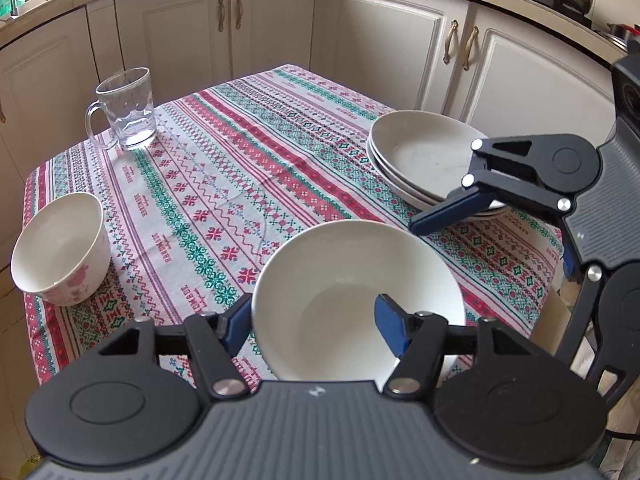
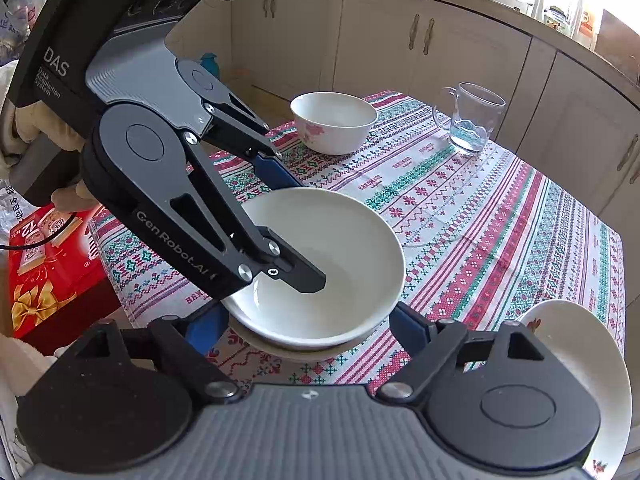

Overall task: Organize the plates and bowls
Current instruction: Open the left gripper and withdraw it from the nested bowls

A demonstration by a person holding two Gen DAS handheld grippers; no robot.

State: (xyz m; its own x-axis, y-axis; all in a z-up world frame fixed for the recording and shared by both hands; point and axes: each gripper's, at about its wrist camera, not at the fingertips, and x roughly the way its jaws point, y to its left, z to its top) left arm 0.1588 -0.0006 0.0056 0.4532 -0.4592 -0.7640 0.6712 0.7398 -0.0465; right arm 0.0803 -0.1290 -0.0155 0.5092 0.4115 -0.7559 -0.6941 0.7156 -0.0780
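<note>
Two glossy round bowls (image 1: 360, 304) (image 1: 60, 248); left gripper (image 1: 316, 326) jaws straddle rim, unpressed; right gripper (image 2: 310, 328) jaws spread.

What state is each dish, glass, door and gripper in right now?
White bowl: upright, empty.
Flowered bowl: upright, empty.
Glass mug: upright, contents unclear.
Plates: stacked, top one empty.
Left gripper: open, fingers astride the white bowl's wall.
Right gripper: wide open, holding nothing.
Cupboard doors: shut.
</note>
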